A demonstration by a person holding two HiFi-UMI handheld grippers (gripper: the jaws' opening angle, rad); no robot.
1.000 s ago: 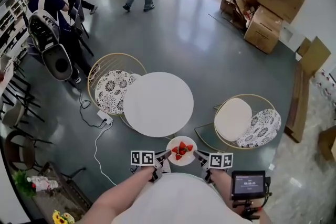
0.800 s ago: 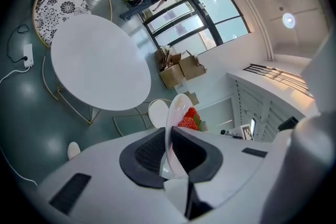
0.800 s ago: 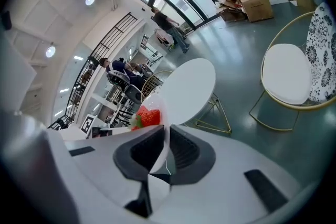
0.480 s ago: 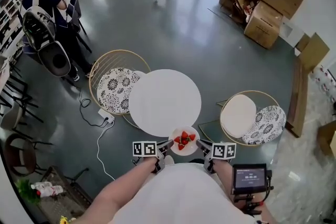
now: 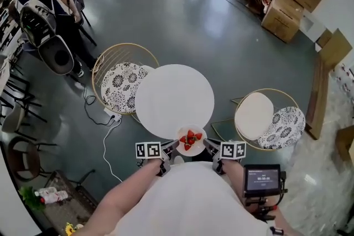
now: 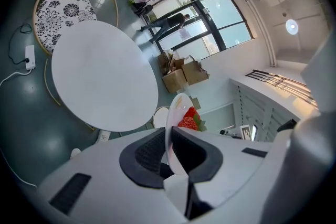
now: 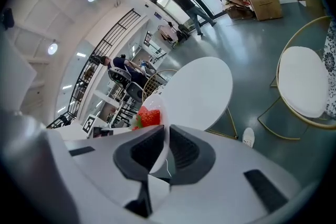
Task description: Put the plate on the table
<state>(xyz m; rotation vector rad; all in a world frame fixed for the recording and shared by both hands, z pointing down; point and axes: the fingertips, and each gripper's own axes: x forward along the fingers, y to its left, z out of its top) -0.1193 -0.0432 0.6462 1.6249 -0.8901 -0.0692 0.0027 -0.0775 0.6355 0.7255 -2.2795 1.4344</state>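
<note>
A small white plate point(image 5: 191, 141) with red strawberries point(image 5: 190, 139) hangs at the near edge of the round white table point(image 5: 174, 98), held from both sides. My left gripper point(image 5: 172, 148) is shut on the plate's left rim, and my right gripper point(image 5: 208, 146) is shut on its right rim. In the left gripper view the plate point(image 6: 175, 122) stands edge-on between the black pads of that gripper point(image 6: 169, 150), with the table point(image 6: 102, 78) beyond. The right gripper view shows the plate rim point(image 7: 159, 136) clamped in the right gripper point(image 7: 166, 147), strawberries point(image 7: 148, 117) above, table point(image 7: 197, 93) ahead.
A gold wire chair with a patterned cushion point(image 5: 123, 85) stands left of the table, another chair point(image 5: 268, 119) to the right. A power strip and cable point(image 5: 110, 116) lie on the floor. Cardboard boxes point(image 5: 282, 3) are at the back right. People point(image 5: 38, 3) are at the far left.
The plate and both grippers have moved forward, from short of the table to its near edge. The table sits closer in view. The walking person at the back has gone rightward.
</note>
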